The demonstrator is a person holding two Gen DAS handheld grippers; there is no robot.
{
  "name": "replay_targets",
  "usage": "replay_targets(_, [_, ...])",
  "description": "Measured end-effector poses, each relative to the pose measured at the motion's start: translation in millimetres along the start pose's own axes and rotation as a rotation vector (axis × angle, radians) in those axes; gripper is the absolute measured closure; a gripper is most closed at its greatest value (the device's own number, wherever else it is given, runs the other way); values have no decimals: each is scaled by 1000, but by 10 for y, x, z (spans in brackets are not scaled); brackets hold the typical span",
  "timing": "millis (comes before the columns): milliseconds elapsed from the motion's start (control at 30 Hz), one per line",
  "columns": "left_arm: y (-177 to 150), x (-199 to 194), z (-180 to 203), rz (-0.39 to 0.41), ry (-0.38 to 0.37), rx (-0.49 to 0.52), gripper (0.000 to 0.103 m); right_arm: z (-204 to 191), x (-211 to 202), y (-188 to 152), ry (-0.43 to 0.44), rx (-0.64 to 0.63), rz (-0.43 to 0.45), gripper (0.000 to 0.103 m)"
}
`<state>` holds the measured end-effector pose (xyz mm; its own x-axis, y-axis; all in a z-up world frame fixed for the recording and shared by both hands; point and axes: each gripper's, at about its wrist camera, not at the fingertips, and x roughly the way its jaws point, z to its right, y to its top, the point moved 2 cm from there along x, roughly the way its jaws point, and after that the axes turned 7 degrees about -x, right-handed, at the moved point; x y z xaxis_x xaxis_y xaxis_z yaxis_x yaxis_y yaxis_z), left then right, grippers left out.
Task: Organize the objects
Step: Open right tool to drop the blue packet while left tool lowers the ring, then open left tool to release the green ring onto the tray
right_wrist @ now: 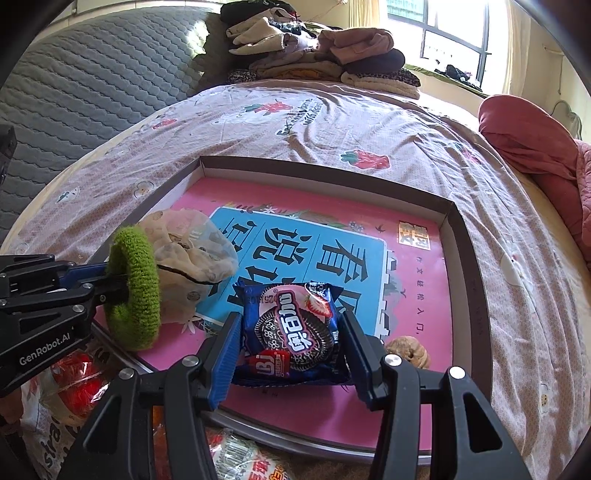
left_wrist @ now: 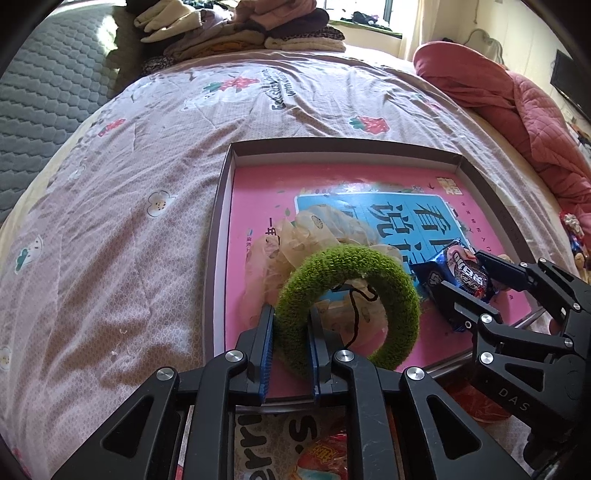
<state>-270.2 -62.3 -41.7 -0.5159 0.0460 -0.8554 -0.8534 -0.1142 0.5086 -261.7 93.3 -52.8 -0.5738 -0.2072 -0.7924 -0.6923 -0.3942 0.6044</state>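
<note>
A fuzzy green hair ring point(left_wrist: 388, 280) point(right_wrist: 135, 288) stands on edge over the near left corner of a shallow dark-rimmed box point(left_wrist: 218, 240) point(right_wrist: 476, 280). My left gripper point(left_wrist: 290, 314) point(right_wrist: 118, 284) is shut on its rim. A black thread hangs off it toward a sheer beige scrunchie point(left_wrist: 317, 229) point(right_wrist: 188, 251) lying just behind. My right gripper point(right_wrist: 291, 321) point(left_wrist: 461, 271) is shut on a blue cookie packet point(right_wrist: 291, 325) point(left_wrist: 458, 273), held low over the pink book cover point(right_wrist: 413, 266) that lines the box.
A brown knobbly object point(right_wrist: 408, 350) lies in the box right of the packet. Red snack bags point(right_wrist: 74, 387) point(left_wrist: 325, 458) sit near its front edge. The box rests on a strawberry-print bedspread point(left_wrist: 147, 155), with folded clothes point(left_wrist: 240, 29) behind and a red quilt point(left_wrist: 517, 103) right.
</note>
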Motion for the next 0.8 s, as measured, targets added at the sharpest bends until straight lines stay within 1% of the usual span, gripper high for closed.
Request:
replay_targets(167, [-2,-18,-41,-2,-12,-18,87,-4,-6,-6,-16,-7,-8,50])
replay_targets(433, [11,-30,-134,3,5,-45,84,3,-54,-2,-36,-7,-6,45])
replay_targets(600, [33,-49,-155,9,7,-58,78,20,-110,-3,-42,1,6,43])
replay_targets(800, [46,-91,-77,18,-15,-53,74,37,-198,17,-44,9,22,43])
